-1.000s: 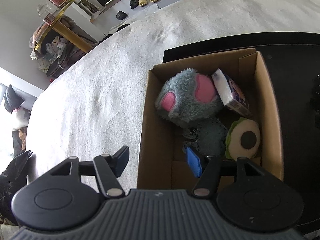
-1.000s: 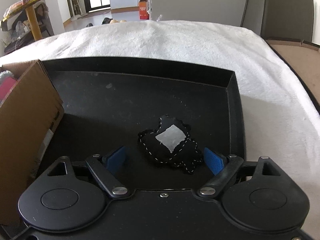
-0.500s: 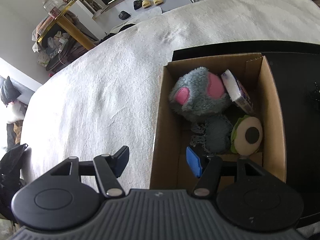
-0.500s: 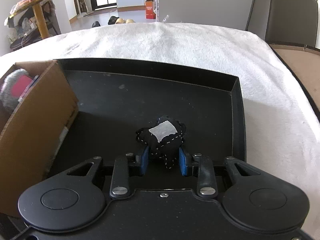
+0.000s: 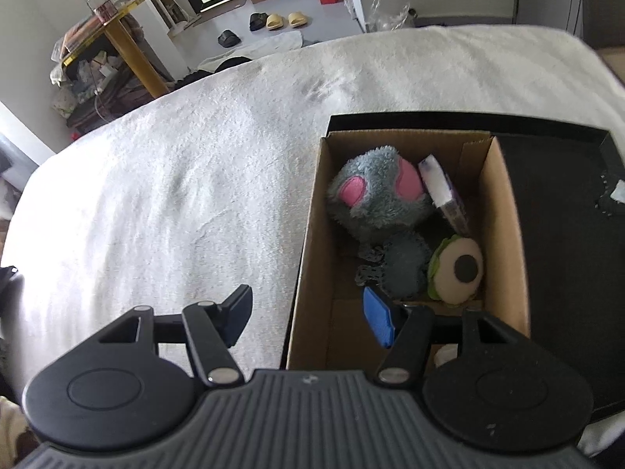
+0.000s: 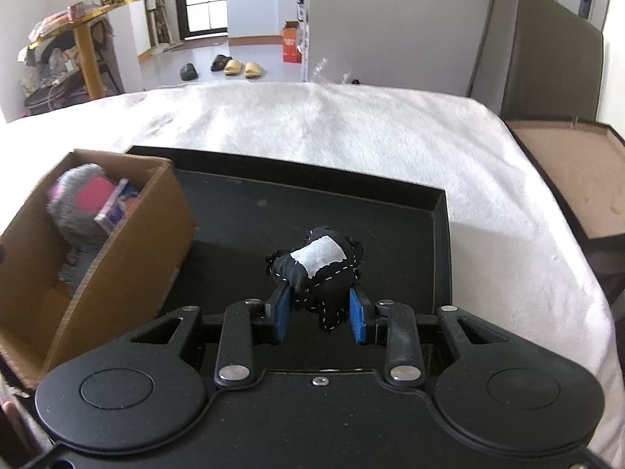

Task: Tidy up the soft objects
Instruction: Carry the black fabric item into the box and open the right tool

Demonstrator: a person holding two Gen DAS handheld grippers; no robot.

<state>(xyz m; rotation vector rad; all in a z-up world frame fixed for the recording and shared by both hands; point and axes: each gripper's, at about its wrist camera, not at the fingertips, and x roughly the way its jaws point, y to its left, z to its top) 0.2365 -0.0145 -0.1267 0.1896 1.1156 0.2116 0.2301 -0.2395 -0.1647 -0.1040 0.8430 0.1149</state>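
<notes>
Inside cardboard box [image 5: 504,211]: four soft toys; fifth [image 6: 318,269] in right tongs [image 6: 319,312].

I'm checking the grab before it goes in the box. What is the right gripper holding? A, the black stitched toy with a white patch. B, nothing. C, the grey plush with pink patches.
A: the right gripper has its blue pads pressed on the black stitched toy, above the black tray.

Right tool [image 6: 319,314] angled down, blue pads clamped on both sides of a black stitched pouch [image 6: 316,269] that sticks out ahead of its fingertips; jaws closed in on it within the last second. Left tool [image 5: 308,316] tilted steeply down, jaws apart, nothing between the pads.
</notes>
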